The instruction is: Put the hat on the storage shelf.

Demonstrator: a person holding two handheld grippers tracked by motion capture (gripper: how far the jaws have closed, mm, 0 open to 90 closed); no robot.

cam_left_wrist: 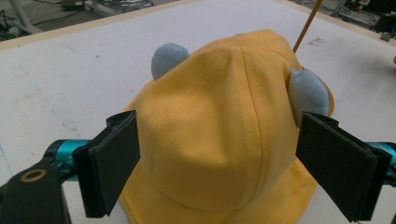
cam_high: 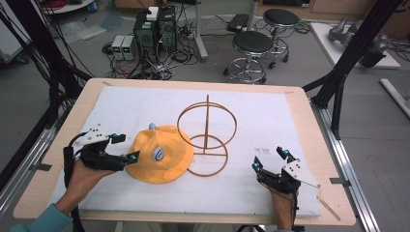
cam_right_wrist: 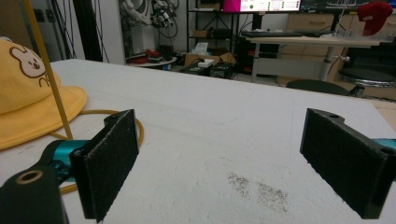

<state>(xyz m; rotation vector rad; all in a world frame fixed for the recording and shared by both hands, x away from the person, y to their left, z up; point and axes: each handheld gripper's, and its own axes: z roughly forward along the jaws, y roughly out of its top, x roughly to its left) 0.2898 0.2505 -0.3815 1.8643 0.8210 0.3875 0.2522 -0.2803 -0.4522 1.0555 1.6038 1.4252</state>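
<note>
A yellow bucket hat [cam_high: 157,154] with two pale blue ears lies crown up on the white mat, left of centre. Right beside it stands a thin wooden wire stand [cam_high: 208,135] made of rings and an upright rod. My left gripper [cam_high: 124,148] is open at the hat's left side, its jaws spread wide on either side of the hat's edge. In the left gripper view the hat [cam_left_wrist: 224,126] sits between the open jaws, one ear [cam_left_wrist: 308,95] close to the right jaw. My right gripper [cam_high: 270,158] rests open on the mat at the front right, holding nothing; the right gripper view shows the hat [cam_right_wrist: 28,100] and the stand's rod [cam_right_wrist: 46,70] at the left.
The white mat [cam_high: 270,116] covers most of the wooden table [cam_high: 309,125]. Behind the table are stools [cam_high: 251,48], computer towers [cam_high: 154,29] and cables on the floor. Black frame posts [cam_high: 348,58] rise at the table's right and left.
</note>
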